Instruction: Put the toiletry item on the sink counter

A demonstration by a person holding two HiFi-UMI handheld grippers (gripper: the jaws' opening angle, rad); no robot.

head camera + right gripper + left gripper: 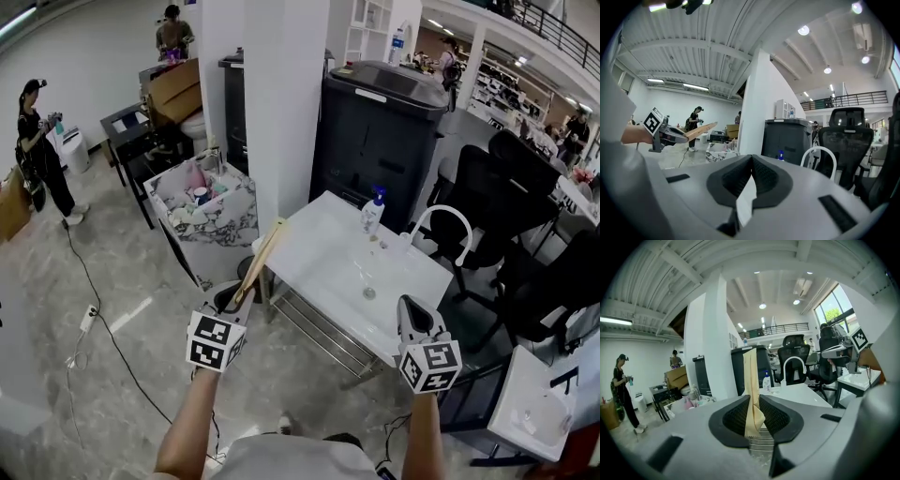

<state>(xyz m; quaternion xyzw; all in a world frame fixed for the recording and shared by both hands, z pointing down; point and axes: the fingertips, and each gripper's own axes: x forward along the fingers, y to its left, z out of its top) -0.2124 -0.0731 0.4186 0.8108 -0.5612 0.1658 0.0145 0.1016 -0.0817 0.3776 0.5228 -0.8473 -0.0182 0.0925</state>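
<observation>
A long flat tan tube (262,259), the toiletry item, sticks up and forward out of my left gripper (241,298), which is shut on its lower end. It hangs in the air just off the near left corner of the white sink counter (323,246). In the left gripper view the tube (751,376) stands pinched between the dark pads of the left gripper (753,400). My right gripper (406,304) hovers over the counter's near right edge; in its own view the right gripper (751,160) has its jaws together with nothing between them. That view also shows the tube (701,129) at the left.
On the counter stand a white arched faucet (442,221) and a pump bottle (373,212) with a blue top. A marble-patterned box (217,217) of toiletries sits left of the counter, by a white pillar (281,103). Black cabinet (375,131) behind, office chairs (511,192) right, people (37,141) far left.
</observation>
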